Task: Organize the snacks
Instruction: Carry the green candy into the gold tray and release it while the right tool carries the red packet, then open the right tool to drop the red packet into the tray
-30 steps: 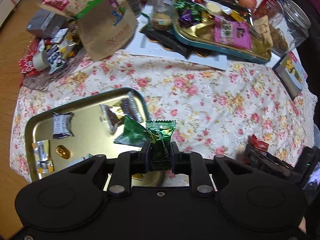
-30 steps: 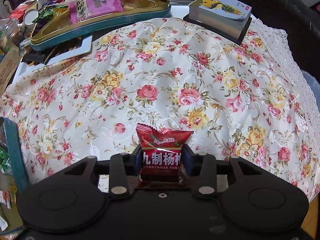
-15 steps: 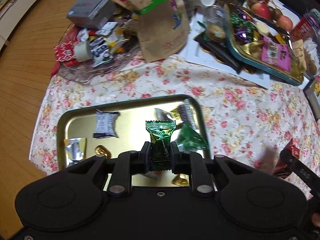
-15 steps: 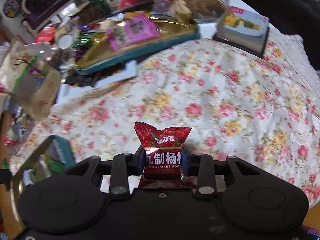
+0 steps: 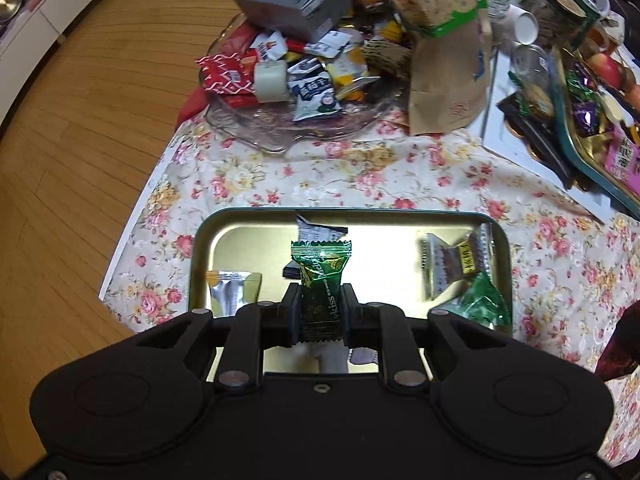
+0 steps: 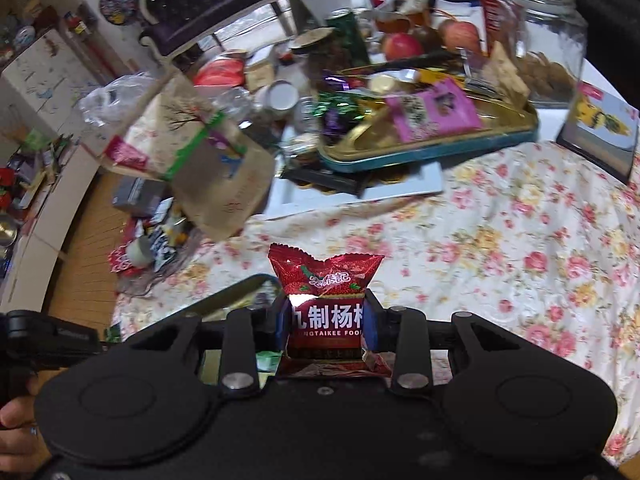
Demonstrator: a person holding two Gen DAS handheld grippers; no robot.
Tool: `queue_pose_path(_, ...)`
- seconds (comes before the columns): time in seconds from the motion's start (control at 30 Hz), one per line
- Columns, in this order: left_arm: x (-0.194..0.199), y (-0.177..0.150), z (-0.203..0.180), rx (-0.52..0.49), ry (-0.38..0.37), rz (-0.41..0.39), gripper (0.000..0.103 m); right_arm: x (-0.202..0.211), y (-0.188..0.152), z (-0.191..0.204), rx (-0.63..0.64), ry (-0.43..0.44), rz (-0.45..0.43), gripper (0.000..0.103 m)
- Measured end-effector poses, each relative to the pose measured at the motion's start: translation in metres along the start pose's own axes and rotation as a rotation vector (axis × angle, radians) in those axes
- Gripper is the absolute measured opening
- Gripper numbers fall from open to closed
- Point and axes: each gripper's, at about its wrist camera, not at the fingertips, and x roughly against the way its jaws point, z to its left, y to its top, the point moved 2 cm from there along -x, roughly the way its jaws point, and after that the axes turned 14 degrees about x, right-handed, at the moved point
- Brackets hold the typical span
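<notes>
- Green foil candy (image 5: 321,280) stands upright between the pads of the left gripper (image 5: 320,312), which is clamped tight on its lower half; it hangs over the middle of the gold tray (image 5: 200,248).
- Red snack packet (image 6: 326,300) sits pinched in the right gripper (image 6: 326,328), jaws part-way apart and pressing on its sides; it is above the flowered tablecloth (image 6: 520,240), with the tray's corner showing at about 9 o'clock from it.
- In the tray, from the left wrist view: a silver wrapper (image 5: 228,292) at 9 o'clock of the candy, a brown-and-silver wrapper (image 5: 452,264) at 3 o'clock, and a loose green wrapper (image 5: 480,304) at 4 o'clock.
- Farther off at 12 o'clock, a glass dish (image 5: 272,128) heaped with sweets, and a paper bag (image 5: 448,72) at 1 o'clock.
- Risks, as I judge them: the candy, let go from this height, could bounce on the slick metal and skip over the low rim.
- The red packet is puffy; the pads may slide on the foil and drop it short of the tray.
- Both grippers heading for one tray could knock together.
</notes>
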Motion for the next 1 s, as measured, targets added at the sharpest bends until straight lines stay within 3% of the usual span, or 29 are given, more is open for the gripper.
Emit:
queue_pose_path(0.57,-0.015,0.001,0.043,0.065,-0.037,0.088,0.026,-0.011,0.0,0.081,0.099,0.107,0.02,0.037)
queue_pose_path(0.77,-0.013,0.003,0.049,0.077,0.018,0.046,0.028,-0.017,0.0,0.095,0.122,0.109,0.018,0.037)
queue_pose_path(1.0,-0.008,0.005,0.048,0.07,0.03,0.008,0.033,-0.025,0.001,0.114,0.158,0.132,0.017,0.037)
